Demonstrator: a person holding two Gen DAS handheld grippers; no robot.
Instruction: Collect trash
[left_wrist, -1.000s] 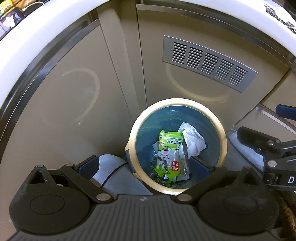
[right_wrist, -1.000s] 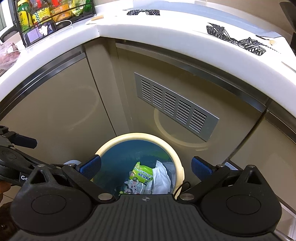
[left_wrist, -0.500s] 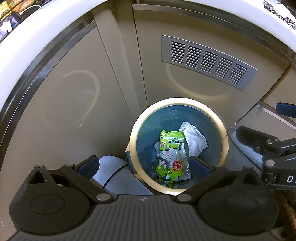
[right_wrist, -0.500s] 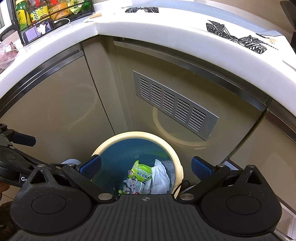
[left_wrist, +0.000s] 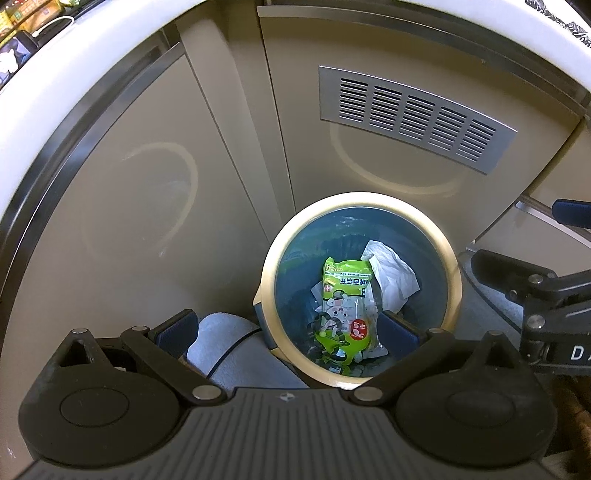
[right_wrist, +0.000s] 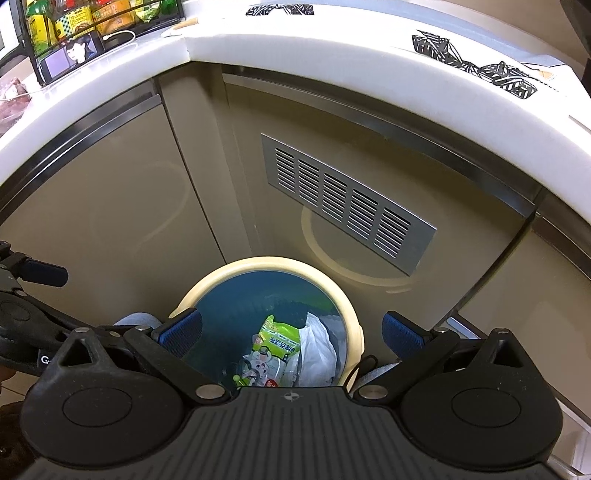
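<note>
**Both grippers hovering empty over the bin, trash lying inside**

L gripper (left_wrist: 288, 328) is hanging above the trash bin (left_wrist: 456, 280) w/ its jaws spread wide apart, nothing btwn them. R gripper (right_wrist: 291, 334) is doing the same: jaws wide apart, empty, looking down into the same bin (right_wrist: 354, 321). In the left wrist view the right gripper's linkage is showing at the right edge; in the right wrist view the left one is showing at the left edge.

The bin is sitting on the floor, close in front of the beige cabinet (left_wrist: 147, 184), below the metal vent grille (left_wrist: 413, 114). Its rim is cream, inside is blue-green.

Inside it, a green snack wrapper (left_wrist: 345, 299) is lying flat-ish near the bottom, w/ crumpled white paper (left_wrist: 391, 277) just beside it, touching or overlapping at the edge. Smaller scraps under the wrapper are too unclear to name.

Handling, as a judgement: both pieces are looking v. light and soft. The wrapper is prob. slick film, crinkling under pressure, so a pinch on a free edge or corner would be holding better than on the flat face. The paper is compressible; any raised fold is giving an easy bite. Nothing fragile here.

Task-wise, this trash is looking already collected; whether more is waiting on the white countertop (right_wrist: 332, 55) can't be told.
</note>
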